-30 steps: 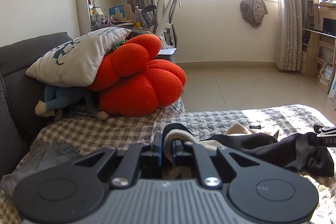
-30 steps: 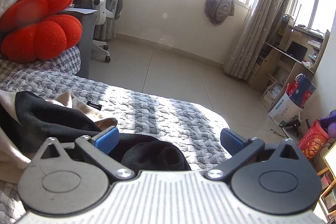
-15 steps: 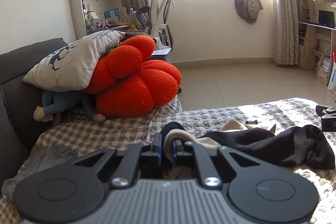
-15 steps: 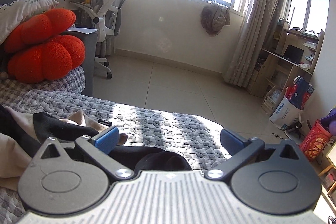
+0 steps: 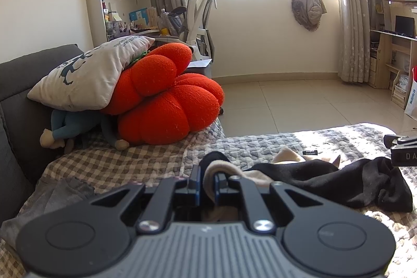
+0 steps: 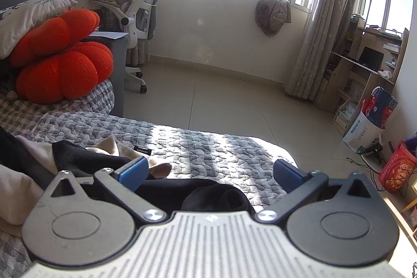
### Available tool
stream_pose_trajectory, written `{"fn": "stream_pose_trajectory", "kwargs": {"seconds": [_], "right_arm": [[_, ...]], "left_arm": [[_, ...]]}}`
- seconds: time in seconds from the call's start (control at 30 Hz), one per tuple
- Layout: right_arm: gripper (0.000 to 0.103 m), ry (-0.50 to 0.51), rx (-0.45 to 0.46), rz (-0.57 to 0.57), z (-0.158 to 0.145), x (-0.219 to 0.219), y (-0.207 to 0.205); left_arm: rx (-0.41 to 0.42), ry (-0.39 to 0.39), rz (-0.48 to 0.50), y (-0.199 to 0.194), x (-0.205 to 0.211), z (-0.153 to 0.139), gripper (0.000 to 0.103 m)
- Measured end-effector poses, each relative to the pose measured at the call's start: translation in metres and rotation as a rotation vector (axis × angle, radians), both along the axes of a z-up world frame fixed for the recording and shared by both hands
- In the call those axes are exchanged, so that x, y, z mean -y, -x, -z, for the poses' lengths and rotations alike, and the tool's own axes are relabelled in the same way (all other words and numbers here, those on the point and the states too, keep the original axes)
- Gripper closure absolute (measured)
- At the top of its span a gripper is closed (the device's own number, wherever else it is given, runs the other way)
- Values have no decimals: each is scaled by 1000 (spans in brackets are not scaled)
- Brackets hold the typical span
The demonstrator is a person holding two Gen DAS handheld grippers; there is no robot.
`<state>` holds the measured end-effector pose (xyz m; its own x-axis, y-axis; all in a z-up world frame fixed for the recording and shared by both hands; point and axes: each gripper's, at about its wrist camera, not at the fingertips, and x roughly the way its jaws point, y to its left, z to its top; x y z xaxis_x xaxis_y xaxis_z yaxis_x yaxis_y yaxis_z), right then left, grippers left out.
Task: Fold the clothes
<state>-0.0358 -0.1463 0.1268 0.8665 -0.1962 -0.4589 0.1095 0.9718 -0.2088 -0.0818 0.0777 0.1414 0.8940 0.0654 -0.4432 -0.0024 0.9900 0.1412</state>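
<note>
Left gripper (image 5: 208,183): sitting low centre of the left wrist view, its jaws pinching a beige fold of the garment (image 5: 325,180) between them.
Right gripper (image 6: 211,175): sitting low centre of the right wrist view, its jaws standing wide apart and gripping nothing, with black cloth lying under the gap.
Garment: lying rumpled on the bed (image 6: 208,145), black outside and beige inside, trailing from lower centre to lower right of the left wrist view.
Handling: looking soft, light and limp, so it is likely sagging and bunching wherever it is not held; not fragile.
Hold: an edge or corner seems the best place, the free black end at lower right for the right jaws.
Cushion (image 5: 166,95): resting at middle left, further back on the bed, under a pillow (image 5: 86,74).
Bags (image 6: 375,116): standing on the floor at far right of the right wrist view, one holding a red and blue box; the other contents are too small to tell.
</note>
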Motion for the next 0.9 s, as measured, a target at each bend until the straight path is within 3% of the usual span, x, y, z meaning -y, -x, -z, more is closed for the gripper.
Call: {"fn": "stream_pose_trajectory", "kwargs": {"seconds": [0.5,0.73,0.9], "right_arm": [[1,1,-22,-36,6,-16,-10],[4,9,-61,-57,19,-23,-28],[6,-43,-115,-101,28,-22,-42]], "left_arm": [[-13,20,12,2,-6,0,93],[-26,18,1,-3,-11,3,93],[-36,44,-22,-9,-24,4,93]]}}
